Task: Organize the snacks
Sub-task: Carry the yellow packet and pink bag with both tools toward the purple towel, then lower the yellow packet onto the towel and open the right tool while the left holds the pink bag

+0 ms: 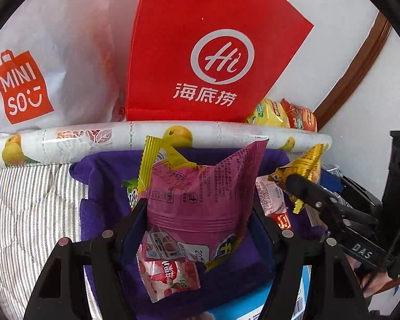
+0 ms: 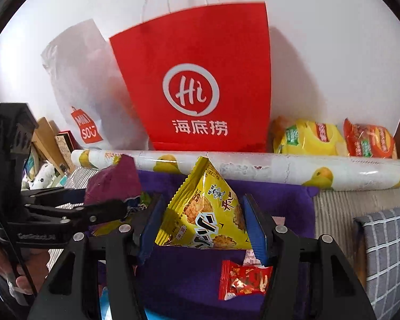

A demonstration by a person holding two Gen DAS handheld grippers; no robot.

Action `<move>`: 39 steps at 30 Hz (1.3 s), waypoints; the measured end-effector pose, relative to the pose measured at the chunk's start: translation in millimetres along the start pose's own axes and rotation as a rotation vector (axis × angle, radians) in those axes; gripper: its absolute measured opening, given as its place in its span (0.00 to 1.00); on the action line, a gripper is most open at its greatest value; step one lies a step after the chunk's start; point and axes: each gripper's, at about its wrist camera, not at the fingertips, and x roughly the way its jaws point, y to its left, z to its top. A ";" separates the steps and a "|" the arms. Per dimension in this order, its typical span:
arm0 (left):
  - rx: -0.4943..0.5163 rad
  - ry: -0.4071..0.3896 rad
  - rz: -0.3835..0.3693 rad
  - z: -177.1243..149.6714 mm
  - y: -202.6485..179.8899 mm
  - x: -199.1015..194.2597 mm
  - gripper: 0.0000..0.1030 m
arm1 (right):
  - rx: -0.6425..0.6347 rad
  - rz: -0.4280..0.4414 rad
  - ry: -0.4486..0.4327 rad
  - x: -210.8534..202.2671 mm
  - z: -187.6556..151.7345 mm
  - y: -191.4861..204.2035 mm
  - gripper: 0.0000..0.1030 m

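Two packets held: left tongs (image 1: pixel 197 213) pinch pink snack packet (image 1: pixel 200 200); right tongs (image 2: pixel 202 221) pinch yellow rice-cracker packet (image 2: pixel 205 216). Both hang over purple towel (image 1: pixel 104 186). Advice: keep pinch firm and lower each gently before release, clear of red candy (image 2: pixel 242 280) below.

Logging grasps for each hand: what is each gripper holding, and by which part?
Left gripper: pink packet, pinched across its lower sides. Right gripper: yellow packet, gripped by both side edges.

1. Red paper bag (image 1: pixel 200 53): white "Hi" in a ring, "海底捞" under it.
2. White bag (image 1: pixel 53 61), left of red bag: red "MINISO" logo.
3. Right hand-held gripper (image 1: pixel 297 184), right of red bag: "DAS".
4. Pink packet (image 1: pixel 205 194), below red bag: print unreadable.
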 end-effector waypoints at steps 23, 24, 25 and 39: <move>-0.059 0.038 0.026 -0.6 16.4 15.0 0.68 | -0.042 0.037 0.176 51.3 -22.4 6.1 0.57; -0.059 0.041 0.025 -0.7 16.6 15.7 0.68 | -0.040 0.029 0.187 54.1 -23.6 5.5 0.57; -0.059 0.043 0.025 -0.8 16.5 15.9 0.68 | -0.039 0.024 0.194 56.4 -24.1 5.3 0.57; -0.060 0.072 0.039 -1.0 13.4 26.2 0.68 | -0.077 0.005 0.216 61.3 -25.8 9.5 0.58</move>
